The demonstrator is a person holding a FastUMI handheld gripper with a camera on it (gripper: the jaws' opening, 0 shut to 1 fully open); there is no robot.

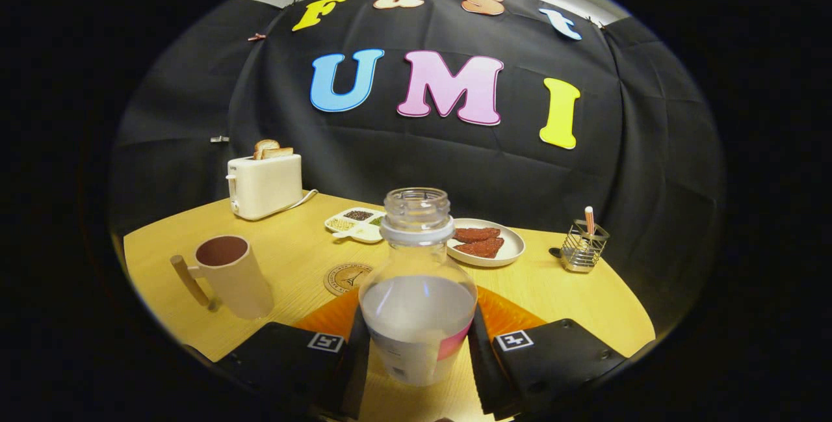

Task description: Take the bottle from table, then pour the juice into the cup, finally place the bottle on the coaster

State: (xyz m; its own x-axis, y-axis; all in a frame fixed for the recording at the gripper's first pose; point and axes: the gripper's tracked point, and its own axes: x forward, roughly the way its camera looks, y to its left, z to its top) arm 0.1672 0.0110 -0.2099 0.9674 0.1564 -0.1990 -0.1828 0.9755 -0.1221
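Wide yellow table (572, 292), set against a dark cloth wall. At its far end, a cream toaster (265, 184) with bread slices up out of the slots. Nearer, left of the fingers, a beige cup (229, 274) with wooden handle, upright, mouth open. Dead ahead, upright and uncapped, a clear bottle (417, 285), roughly half full of pale juice, standing between the 2 fingers of the tool (417, 350). Fingers close on either flank, apparently pressing the lower body; firm contact hard to confirm, base seemingly resting on or just off the table. Behind the bottle, a white plate (513, 250) with 2 dark brown pieces, then a divided tray (354, 224) of seeds. Off to the right, a small wire holder (583, 246) with a stick in it. Smallest, a round coaster (344, 277), flat, between cup and bottle, just beyond the left finger.

Likely trouble from here: no cap, so any sudden tilt or jolt spills juice short of the cup. Smooth, rounded body held low down, so a weak pinch probably lets it slip or swing once lifted. Cup well apart to the left, needing a sideways carry; mouth overshooting the rim wets the table and coaster.

Tool held level, low over the table, pointing straight forward, fingers side by side.
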